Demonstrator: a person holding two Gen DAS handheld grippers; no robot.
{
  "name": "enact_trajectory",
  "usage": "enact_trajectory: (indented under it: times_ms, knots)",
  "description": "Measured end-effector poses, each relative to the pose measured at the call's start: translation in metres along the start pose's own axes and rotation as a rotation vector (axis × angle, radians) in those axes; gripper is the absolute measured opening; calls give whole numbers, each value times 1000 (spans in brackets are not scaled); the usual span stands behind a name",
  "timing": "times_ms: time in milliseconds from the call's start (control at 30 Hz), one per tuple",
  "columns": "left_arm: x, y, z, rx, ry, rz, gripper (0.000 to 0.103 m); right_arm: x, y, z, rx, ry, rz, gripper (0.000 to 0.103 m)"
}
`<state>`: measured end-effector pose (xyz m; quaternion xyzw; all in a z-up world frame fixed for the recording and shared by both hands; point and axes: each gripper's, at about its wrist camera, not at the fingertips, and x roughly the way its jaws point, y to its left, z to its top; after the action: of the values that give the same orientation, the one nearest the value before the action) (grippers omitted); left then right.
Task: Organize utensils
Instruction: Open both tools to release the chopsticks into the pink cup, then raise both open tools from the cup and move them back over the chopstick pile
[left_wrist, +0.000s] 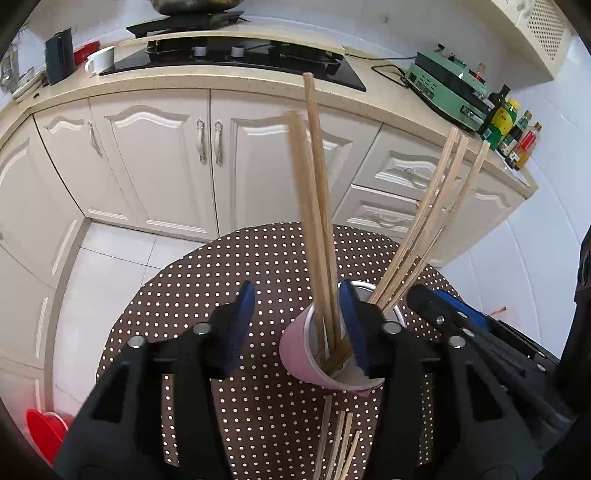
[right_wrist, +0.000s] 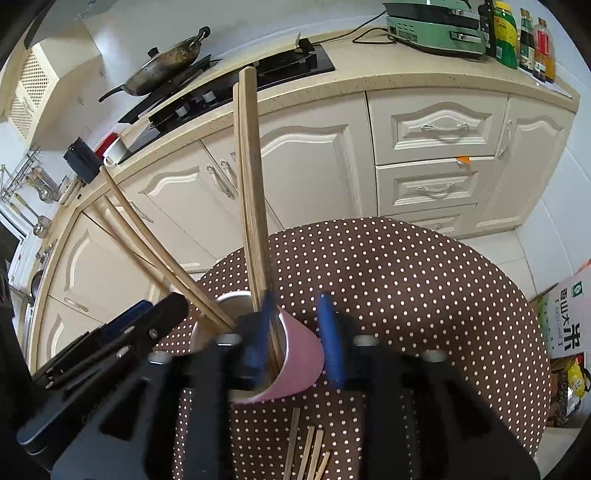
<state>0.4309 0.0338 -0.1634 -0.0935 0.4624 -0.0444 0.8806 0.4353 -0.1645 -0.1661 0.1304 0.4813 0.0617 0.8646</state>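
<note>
Two tools (left_wrist: 297, 325) (right_wrist: 295, 334) stand part open, holding nothing; light, stiff chopsticks (left_wrist: 314, 206) in the pink cup (left_wrist: 295, 350) lean toward 12 o'clock; best pinched mid-shaft.

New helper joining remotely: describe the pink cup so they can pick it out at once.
Find the round table with the brown polka-dot cloth, before the cream cabinets. The pink cup stands on it, chopsticks sticking up; more chopsticks lie flat beside it. It is the only pink thing there.

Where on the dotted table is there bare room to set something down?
Free: brown dotted tablecloth right of and beyond the pink cup, and left of it. Crowded: loose wooden chopsticks on the near side, and both grippers over the cup.
</note>
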Motion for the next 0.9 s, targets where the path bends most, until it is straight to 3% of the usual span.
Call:
enact_trajectory:
  times_ms: [67,533,900]
  knots:
    - [-2,1,-1,7,0,3,49,-4,0,0,-9,-10,-10,48]
    - [-29,2,-11,42,-23,13,53,-33,3,-10,-18,-49,-39,59]
    - [-60,-3,-28,61,-52,32,63,-65,3,-25,-18,-80,-43,73]
